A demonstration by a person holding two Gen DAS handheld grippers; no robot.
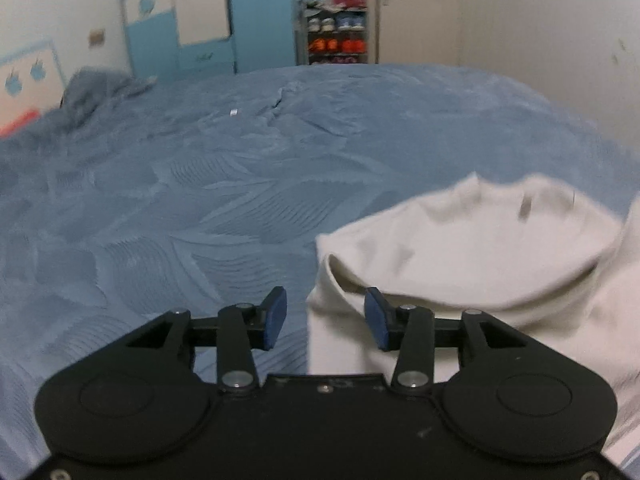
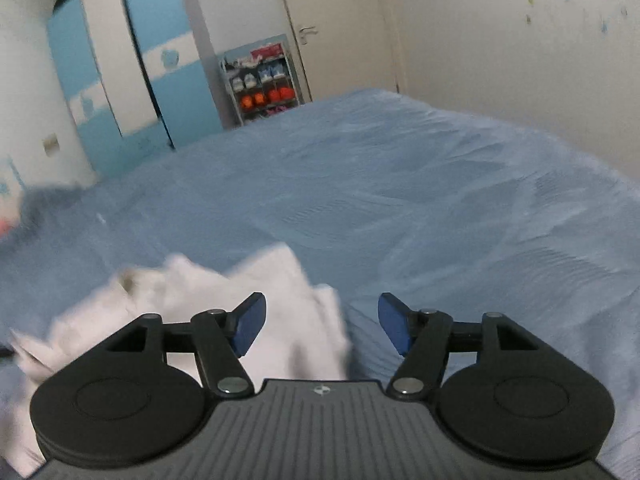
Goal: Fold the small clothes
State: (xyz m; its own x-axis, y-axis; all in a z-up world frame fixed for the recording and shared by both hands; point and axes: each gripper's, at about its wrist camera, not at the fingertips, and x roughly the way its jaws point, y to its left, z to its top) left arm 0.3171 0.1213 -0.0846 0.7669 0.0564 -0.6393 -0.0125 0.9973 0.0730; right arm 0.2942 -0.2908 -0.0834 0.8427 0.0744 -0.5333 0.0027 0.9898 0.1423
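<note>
Left gripper (image 1: 325,317): jaws standing apart, holding nothing. Right gripper (image 2: 322,323): likewise. Garment (image 1: 472,248), white: lying rumpled on bed (image 1: 200,184), lower right in left view, lower left in right view.

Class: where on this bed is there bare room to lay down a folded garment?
The blue patterned bedspread lies bare from the crumpled white garment toward the far shoe rack, and right of it. Crowded: the near edge, under the garment, and the grey-blue heap far left.
</note>
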